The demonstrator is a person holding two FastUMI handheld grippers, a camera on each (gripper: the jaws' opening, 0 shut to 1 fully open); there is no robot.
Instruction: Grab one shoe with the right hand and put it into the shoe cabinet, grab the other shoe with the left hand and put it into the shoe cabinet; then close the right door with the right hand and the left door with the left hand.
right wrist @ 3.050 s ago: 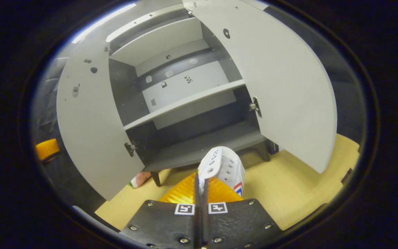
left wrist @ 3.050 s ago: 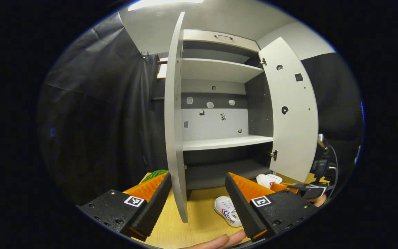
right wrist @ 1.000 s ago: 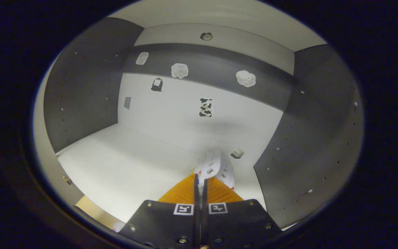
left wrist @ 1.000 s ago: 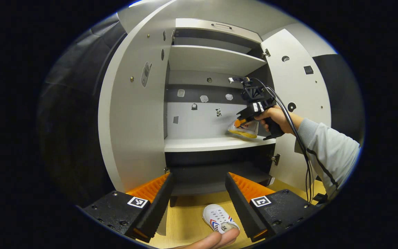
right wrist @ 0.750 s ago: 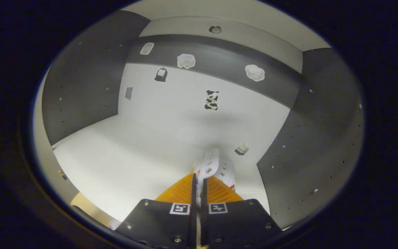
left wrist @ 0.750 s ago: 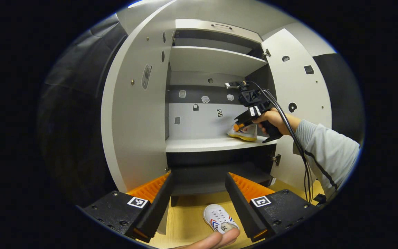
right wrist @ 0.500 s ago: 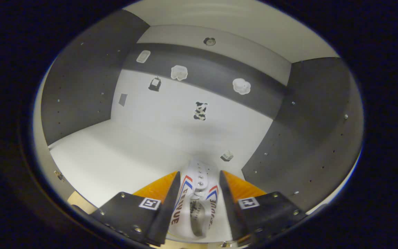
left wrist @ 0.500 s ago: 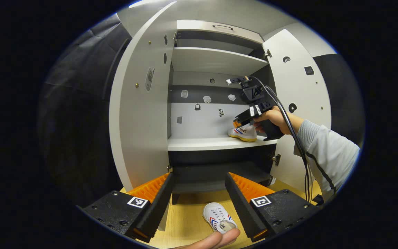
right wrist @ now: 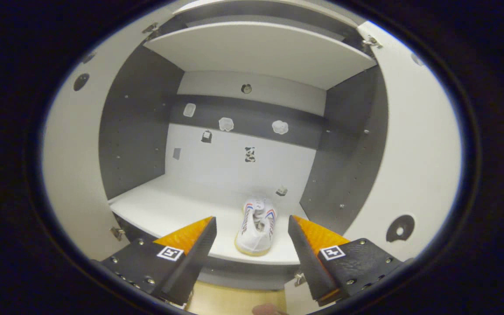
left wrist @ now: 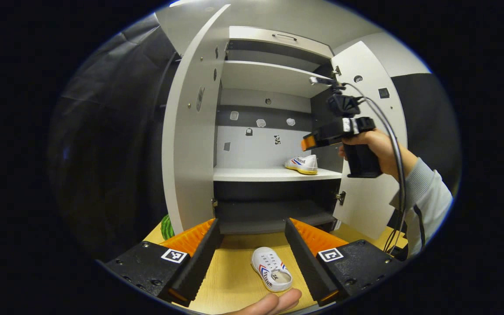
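**Inspector:** As seen from the left gripper view, working left to right: the left door (left wrist: 190, 144) stands swung out, the shoe cabinet (left wrist: 274, 70) is open, and the white shelf (left wrist: 274, 174) carries the first shoe (left wrist: 302, 164) at its right end, just beside the dark side wall. Further right, the right gripper (left wrist: 306, 142) is held in a hand (left wrist: 376, 144) in front of the right door (left wrist: 372, 183), apart from that shoe.

**Reviewer:** Jaw states?

**Inspector:** Both released. The left gripper (left wrist: 250, 256) is spread wide and empty, with the second shoe (left wrist: 271, 274) lying on the wooden floor (left wrist: 230, 284) between its fingers in the picture, not touched. The right gripper view shows its own jaws parted with the shelved shoe between them and farther in.

**Reviewer:** Risks from here?

**Inspector:** Judged only: the second shoe lies at a slant to the left jaws, so closing on it unaligned could pinch only its edge and drop it in transit. The left door juts close to the lift path; a swing could knock it. The right hand's cable (left wrist: 392, 144) hangs by the right door and could snag at closing.
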